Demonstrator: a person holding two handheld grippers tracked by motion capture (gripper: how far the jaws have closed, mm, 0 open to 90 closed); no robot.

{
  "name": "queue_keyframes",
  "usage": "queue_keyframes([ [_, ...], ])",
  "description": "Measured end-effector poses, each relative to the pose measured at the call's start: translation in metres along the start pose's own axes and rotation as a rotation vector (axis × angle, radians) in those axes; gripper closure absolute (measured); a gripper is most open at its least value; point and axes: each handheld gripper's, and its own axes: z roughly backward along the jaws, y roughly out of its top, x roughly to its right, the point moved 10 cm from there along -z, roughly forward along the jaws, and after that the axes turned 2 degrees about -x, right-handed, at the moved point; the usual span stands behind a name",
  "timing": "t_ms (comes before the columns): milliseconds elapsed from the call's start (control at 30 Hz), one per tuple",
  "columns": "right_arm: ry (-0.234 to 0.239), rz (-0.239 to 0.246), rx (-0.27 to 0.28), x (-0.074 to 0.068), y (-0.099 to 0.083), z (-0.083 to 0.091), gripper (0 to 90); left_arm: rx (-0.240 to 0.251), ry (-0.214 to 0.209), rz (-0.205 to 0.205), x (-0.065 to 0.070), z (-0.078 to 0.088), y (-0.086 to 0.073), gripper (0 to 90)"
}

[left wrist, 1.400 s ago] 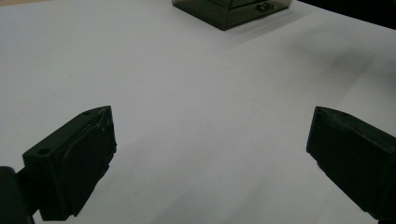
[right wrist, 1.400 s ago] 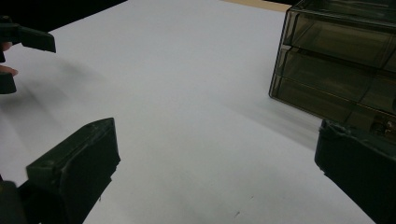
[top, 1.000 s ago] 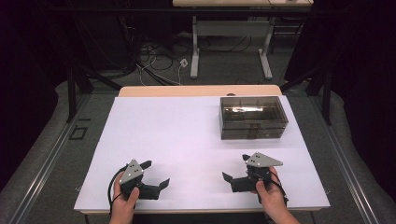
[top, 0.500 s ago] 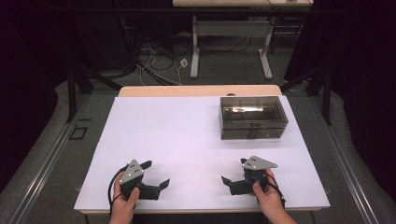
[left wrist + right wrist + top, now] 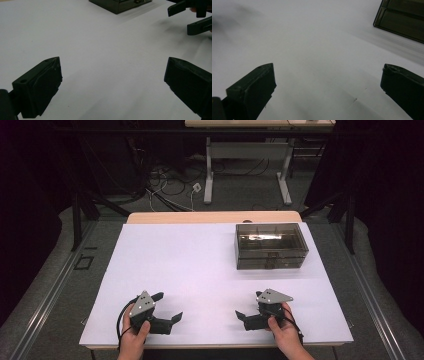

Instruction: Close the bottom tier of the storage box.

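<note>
Apparently the smoky clear box (image 5: 271, 246) holds something small, unclear.

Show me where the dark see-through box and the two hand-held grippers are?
dark box (image 5: 271, 246), high view, on its top face.
left gripper (image 5: 169, 307), high view, midway between its open fingertips.
right gripper (image 5: 245, 310), high view, midway between its open fingertips.
</note>
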Motion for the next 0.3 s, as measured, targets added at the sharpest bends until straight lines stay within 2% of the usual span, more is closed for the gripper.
queue_keyframes([
  [33, 0.003, -0.007, 0.005, -0.0012, -0.0001, -0.0011, 0.0, 0.0, 0.0, -0.001, 0.0, -0.0001, 0.0, 1.6],
  [67, 0.007, 0.006, -0.015, -0.001, -0.0019, -0.0009, 0.0, 0.0, 0.0, -0.002, 0.0001, -0.0004, 0.0001, 1.6],
  [300, 0.009, 0.01, -0.013, -0.0022, -0.0023, -0.002, 0.0, -0.009, -0.001, -0.005, -0.0008, -0.0004, -0.0004, 1.7],
])
